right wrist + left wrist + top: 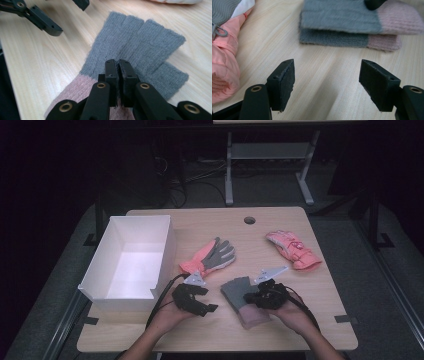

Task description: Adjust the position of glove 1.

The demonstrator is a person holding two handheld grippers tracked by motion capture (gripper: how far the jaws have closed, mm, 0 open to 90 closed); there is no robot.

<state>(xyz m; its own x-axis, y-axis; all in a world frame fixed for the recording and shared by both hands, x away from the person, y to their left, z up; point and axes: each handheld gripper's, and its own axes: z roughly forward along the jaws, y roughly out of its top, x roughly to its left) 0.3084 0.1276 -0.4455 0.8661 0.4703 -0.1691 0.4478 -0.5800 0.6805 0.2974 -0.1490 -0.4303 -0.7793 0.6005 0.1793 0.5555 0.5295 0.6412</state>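
The knit glove [243, 301], grey over the fingers and pink at the cuff, lay flat on the table [300, 315] near the middle of its front edge, fingers pointing toward the far edge and cuff toward the person. The right gripper [262, 297] rested on top of it, its jaws pressed together with the pads meeting over the grey knit close to the pink cuff; whether any wool was pinched between them could not be told. In the right gripper view the glove's grey fingers [140, 37] fanned out beyond the closed jaws. The left gripper [200, 304] sat just left of the glove, over bare wood, its jaws spread wide apart and holding nothing; in the left gripper view only tabletop lay between its pads [284, 82], with the glove's edge [337, 37] a little way ahead. A pink ski glove [207, 257] with a grey palm lay just behind the left gripper, near the table's middle, and its pink cuff [223, 57] crowded the left side of that gripper's view. A second pink glove [292, 249] lay toward the far right corner, well apart from both grippers. An open white box [165, 245] stood along the left edge, near the left hand [167, 317]. A round cable hole [249, 220] sat near the far edge.
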